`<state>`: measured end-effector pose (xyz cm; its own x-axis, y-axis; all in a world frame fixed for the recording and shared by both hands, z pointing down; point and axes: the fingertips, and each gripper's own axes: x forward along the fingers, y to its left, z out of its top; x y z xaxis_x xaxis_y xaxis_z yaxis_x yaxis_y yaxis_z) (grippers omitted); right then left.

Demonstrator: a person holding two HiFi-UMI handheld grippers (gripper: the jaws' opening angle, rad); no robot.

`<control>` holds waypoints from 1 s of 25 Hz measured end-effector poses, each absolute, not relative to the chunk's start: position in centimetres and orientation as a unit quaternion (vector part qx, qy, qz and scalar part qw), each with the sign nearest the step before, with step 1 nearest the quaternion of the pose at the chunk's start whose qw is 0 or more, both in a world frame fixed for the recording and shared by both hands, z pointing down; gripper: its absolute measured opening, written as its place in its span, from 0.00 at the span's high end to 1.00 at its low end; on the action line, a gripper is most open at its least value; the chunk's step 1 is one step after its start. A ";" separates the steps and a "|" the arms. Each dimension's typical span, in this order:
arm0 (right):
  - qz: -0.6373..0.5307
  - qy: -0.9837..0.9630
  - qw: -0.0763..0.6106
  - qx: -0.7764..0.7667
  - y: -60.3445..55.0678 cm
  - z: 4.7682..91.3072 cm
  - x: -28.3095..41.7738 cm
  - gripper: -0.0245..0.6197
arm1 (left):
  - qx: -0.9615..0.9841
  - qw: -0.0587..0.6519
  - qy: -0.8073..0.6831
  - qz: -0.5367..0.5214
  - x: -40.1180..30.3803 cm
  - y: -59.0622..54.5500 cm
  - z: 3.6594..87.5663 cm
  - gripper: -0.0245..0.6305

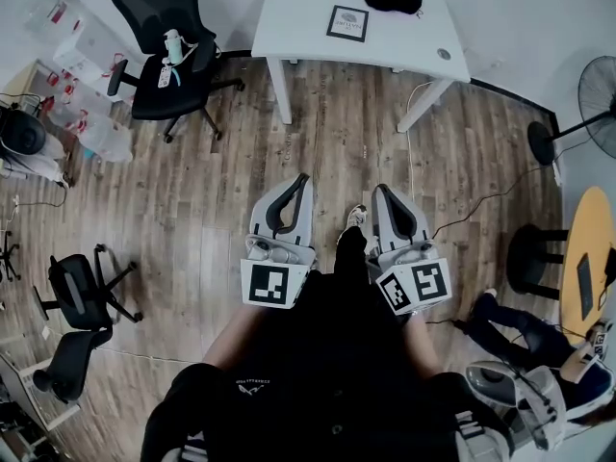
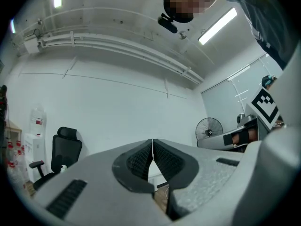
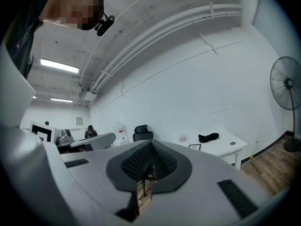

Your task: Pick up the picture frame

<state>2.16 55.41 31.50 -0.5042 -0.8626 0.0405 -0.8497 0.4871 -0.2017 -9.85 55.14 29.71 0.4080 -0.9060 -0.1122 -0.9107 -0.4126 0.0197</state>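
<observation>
Your left tool [image 1: 303, 179] and right tool [image 1: 378, 191] are both closed and empty. The picture frame [image 1: 346, 23] sits on the white surface [image 1: 289, 27], well apart from them. It is likely light, rigid and glass-fronted, so grip its edge.

Both grippers out front, both closed up

The left gripper [image 1: 301, 181] and right gripper [image 1: 381, 191] are held side by side ahead of the torso, pointing forward about level, with their tips angled slightly toward each other. Each one's jaws are pressed together with nothing between them. The marker cubes [image 1: 274, 284] face up. The forearms [image 1: 234, 340] seem tucked in close, but dark clothing hides most of them.
</observation>
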 end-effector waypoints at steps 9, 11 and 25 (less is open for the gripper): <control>-0.098 0.859 0.022 -0.502 53.0 31.9 3.5 0.96 | -0.837 0.015 0.545 0.059 -8.8 52.8 30.0 0.94; -0.096 0.860 0.018 -0.501 51.5 32.1 4.0 0.96 | -0.834 0.015 0.548 0.058 -8.3 51.4 30.1 0.94; -0.093 0.869 0.014 -0.485 36.8 31.2 8.3 0.96 | -0.828 0.020 0.560 0.037 -3.9 38.3 29.5 0.94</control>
